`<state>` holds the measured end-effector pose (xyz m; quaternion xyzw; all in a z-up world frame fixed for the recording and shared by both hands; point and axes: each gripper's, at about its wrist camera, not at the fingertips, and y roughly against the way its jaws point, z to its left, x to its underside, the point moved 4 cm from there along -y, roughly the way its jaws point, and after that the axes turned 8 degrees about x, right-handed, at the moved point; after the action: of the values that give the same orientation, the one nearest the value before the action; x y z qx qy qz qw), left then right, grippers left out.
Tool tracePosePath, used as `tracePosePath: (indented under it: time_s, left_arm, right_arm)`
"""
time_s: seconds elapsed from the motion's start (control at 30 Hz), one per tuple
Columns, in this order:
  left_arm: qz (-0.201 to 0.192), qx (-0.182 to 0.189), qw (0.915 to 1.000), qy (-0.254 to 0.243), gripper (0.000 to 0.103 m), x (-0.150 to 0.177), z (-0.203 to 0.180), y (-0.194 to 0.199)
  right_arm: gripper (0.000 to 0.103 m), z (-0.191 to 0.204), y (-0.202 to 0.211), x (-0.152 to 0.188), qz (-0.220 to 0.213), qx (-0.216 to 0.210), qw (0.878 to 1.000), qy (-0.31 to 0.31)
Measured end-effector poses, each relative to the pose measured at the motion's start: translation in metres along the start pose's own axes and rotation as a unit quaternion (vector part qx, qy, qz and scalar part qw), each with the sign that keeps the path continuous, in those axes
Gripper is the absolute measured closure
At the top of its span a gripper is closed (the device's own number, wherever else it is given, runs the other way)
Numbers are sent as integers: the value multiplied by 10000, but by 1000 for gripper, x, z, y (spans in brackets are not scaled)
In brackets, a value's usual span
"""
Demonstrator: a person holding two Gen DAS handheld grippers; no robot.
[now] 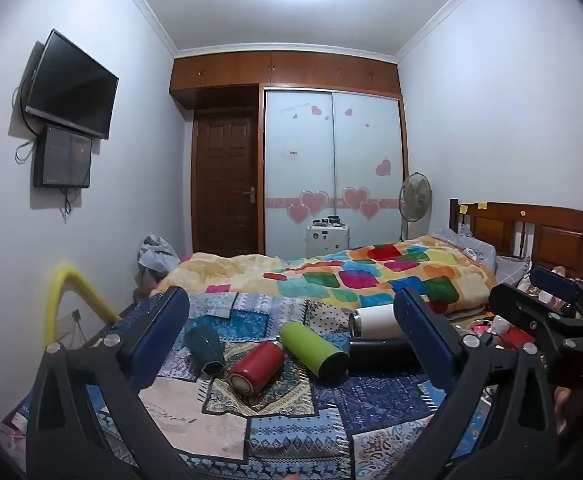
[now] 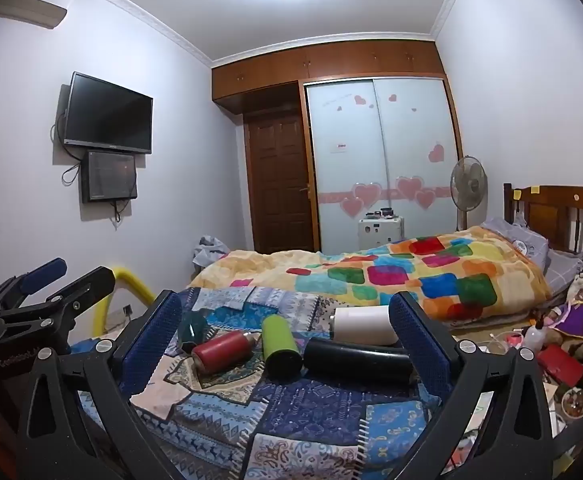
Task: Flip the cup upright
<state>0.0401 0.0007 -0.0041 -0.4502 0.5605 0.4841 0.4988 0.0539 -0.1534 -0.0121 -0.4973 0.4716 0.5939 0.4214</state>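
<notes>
The left tool [image 1: 291,328] is spread wide, its ribbed blue pads pinching nothing, and it hovers above the near part of the bed. The right tool [image 2: 285,326] is spread just as wide and empty, hanging beside it on the right.

Five cups lie on their sides on the patchwork cloth [image 1: 371,408] that covers the near end of the bed [image 1: 251,264], in a loose row from the left edge toward the right. From the left: a dark teal cup [image 1: 205,350] with faceted, angular walls; a red cup [image 1: 257,366], a smooth cylinder with a metal rim facing the camera; a lime green cup [image 1: 313,350], matte and rounded; a black cup [image 2: 355,356], long and glossy; and behind it a white cup [image 2: 365,324] with a steel collar. None stands upright yet, so the task looks to be at its start.

Which cup comes first cannot be told. In my judgement the black cup lies closest under the right tool, the teal and red ones nearer the left. To do the step well, close across the cylinder's width near its middle, so the round wall cannot roll out of the pads, then lift clear before turning. The cloth looks soft and wrinkled over bedding, so a tall smooth cup could topple unless set down squarely on a flat patch.

Beyond lies a bright checked blanket [image 1: 371,276].
</notes>
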Motion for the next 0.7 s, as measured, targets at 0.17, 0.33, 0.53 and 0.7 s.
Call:
tracePosePath:
  time_s: [0.17, 0.33, 0.53, 0.7]
  left_arm:
    - [-57, 51, 9997, -253, 0, 0, -11, 1]
    - [-60, 94, 9998, -166, 0, -3, -12, 6]
    - [-22, 162, 9998, -143, 0, -1, -4, 2]
    - [27, 213, 9997, -137, 0, -2, -2, 1]
  right_arm:
    - [0, 0, -1, 1, -15, 7, 10000, 12]
    - [0, 0, -1, 1, -8, 2, 10000, -6]
    - [0, 0, -2, 0, 4, 5, 10000, -6]
    - [0, 1, -1, 4, 1, 15, 10000, -12]
